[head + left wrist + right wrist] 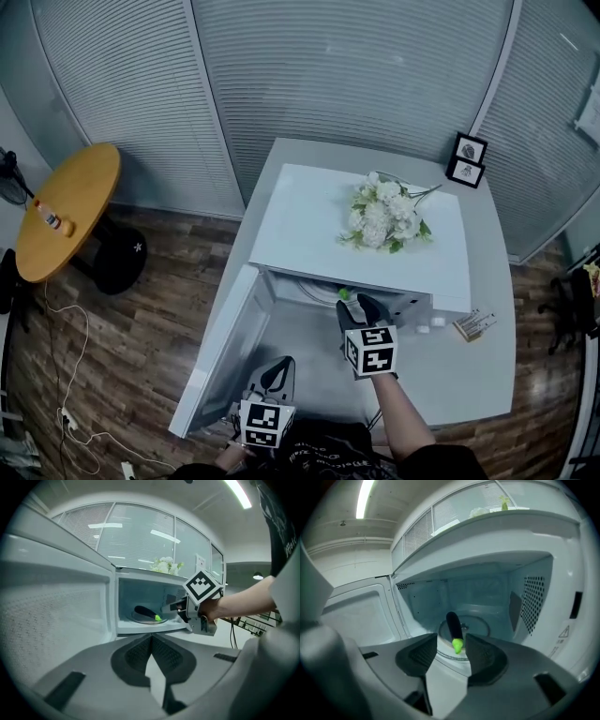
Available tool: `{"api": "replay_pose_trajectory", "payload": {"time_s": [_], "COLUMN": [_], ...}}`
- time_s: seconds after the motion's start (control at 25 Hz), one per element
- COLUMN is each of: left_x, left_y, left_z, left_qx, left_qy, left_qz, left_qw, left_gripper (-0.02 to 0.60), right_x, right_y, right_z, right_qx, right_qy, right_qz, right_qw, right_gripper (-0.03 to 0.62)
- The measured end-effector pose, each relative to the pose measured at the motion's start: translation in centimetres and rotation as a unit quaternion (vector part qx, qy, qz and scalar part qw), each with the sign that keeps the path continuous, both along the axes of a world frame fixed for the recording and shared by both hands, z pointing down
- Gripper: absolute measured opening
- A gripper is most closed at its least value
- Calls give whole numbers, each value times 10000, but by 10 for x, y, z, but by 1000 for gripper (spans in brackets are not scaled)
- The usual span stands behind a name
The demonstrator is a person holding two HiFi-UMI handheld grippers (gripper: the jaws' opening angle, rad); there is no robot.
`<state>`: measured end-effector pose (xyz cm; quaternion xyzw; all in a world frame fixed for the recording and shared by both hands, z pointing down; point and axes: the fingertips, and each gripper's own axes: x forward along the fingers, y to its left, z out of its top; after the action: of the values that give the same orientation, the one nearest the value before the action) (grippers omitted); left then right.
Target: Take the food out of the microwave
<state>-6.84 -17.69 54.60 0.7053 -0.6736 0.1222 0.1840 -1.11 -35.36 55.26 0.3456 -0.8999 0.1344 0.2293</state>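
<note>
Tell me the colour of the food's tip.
The food's tip is bright green; best in right gripper view.

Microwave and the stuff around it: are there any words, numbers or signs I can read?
No words can be read.
Microwave front frame: a triangle warning sign; the print under it is too small.
Marker cubes: black-and-white square patterns, no letters.
Person's shirt: white letters, cut off and blurred.

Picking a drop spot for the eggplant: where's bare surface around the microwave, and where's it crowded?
Bare: table front right, between the person's arm and the small object; top of the microwave, left of the flowers. Crowded: the microwave's mouth, where the open right gripper sits; back right corner, with picture frames.
</note>
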Motion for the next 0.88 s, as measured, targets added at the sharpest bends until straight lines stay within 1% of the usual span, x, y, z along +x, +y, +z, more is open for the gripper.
{"api": "replay_pose_trajectory", "payload": {"time_s": [0.44,0.68,0.88], "left_x": [-5,-8,-3], "left_y": [3,3,2], "left_z": [0,-1,-1], "left_qx": [-88,-113,-140], "left_qy": [-39,-26,-45], "left_qz": [-26,-76,45], "left_qw": [10000,9999,9999], "left_gripper": [8,8,8], "right_x": [-19,-29,-37], "right_y": [-28,-39,-47], "right_z": [10,22,31], "right_qx": [-4,-18,-94], "right_qy": [185,423,580], "right_qz": [-27,-152,-193], "right_qw": [9998,9990,9981], "right_gripper": [176,176,181]}}
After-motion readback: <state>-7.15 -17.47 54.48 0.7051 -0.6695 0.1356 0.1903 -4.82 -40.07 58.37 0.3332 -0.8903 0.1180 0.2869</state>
